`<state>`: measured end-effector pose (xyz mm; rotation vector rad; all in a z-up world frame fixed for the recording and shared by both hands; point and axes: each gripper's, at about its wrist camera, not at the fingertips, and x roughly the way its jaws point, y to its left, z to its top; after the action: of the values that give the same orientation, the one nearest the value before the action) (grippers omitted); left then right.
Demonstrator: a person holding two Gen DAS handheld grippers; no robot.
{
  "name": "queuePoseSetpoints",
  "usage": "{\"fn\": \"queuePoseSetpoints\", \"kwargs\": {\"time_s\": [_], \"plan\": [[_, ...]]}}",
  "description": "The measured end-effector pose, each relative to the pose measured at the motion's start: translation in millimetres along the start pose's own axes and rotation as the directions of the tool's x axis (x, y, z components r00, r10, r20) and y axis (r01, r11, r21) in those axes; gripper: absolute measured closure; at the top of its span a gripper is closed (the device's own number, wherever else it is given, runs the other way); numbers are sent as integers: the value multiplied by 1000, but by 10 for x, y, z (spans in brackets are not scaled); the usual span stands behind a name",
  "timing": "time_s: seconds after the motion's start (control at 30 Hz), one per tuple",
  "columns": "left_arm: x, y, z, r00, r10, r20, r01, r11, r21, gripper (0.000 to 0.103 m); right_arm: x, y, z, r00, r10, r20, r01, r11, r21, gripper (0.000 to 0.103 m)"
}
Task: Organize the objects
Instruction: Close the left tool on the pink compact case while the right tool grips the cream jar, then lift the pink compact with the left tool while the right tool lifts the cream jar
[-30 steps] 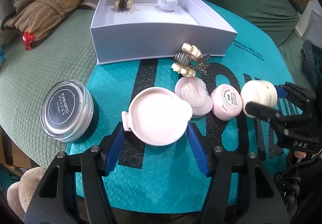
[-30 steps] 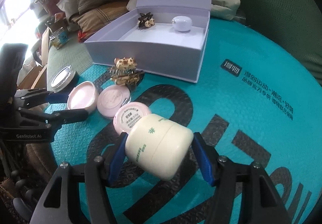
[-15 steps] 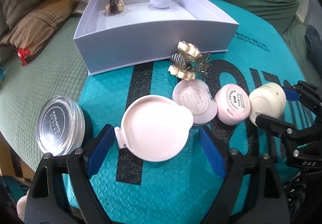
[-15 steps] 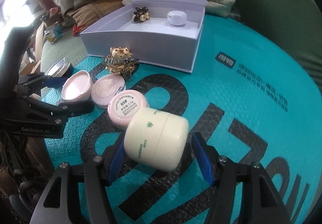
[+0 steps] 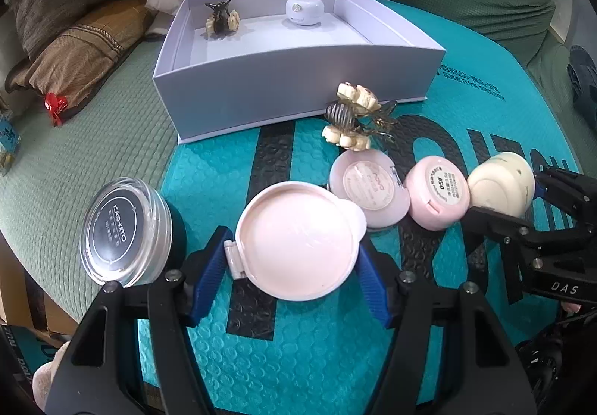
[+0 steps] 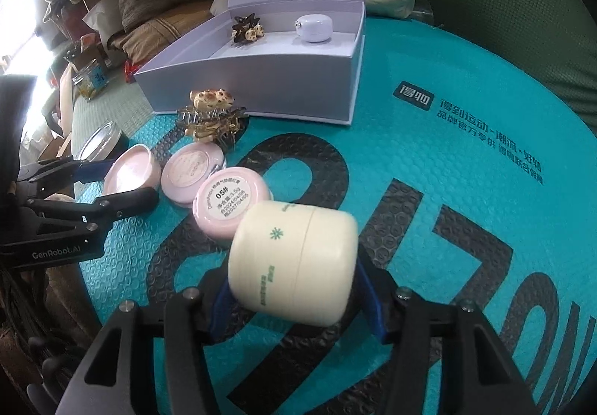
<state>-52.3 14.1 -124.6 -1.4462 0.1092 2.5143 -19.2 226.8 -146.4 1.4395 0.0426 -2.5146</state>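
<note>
So both tools are loaded up at the near edge of the teal mat (image 5: 306,359), and the white box (image 5: 298,79) sits straight ahead of both, lid flipped up at the back. The left tool (image 5: 293,271) is closing on the big pink compact (image 5: 298,243), blue pads at its hinge side and opposite rim, compact lying flat and wide across the jaws. The right tool (image 6: 294,290) is closing on the cream jar (image 6: 294,262), which lies on its side, its long axis running pad to pad. Key thing for the next move, I'd guess: the box is up and away from both, with a hair clip (image 5: 354,116) and two small pink compacts (image 5: 367,185) in the lane between. The left tool looks to have the straighter shot at the open tray, where a dark clip (image 5: 222,17) and a white pod (image 5: 304,10) already sit at the back wall. Front half of the tray is free, so lifting over the near wall is the trick.
</note>
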Motion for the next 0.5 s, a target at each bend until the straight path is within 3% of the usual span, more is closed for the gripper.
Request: {"fn": "queuePoseSetpoints", "kwargs": {"time_s": [0.5], "plan": [[-208, 64, -86, 999, -39, -7, 39, 999, -29, 40, -132, 53, -58, 1000, 13, -9, -13, 1000, -6, 53]]}}
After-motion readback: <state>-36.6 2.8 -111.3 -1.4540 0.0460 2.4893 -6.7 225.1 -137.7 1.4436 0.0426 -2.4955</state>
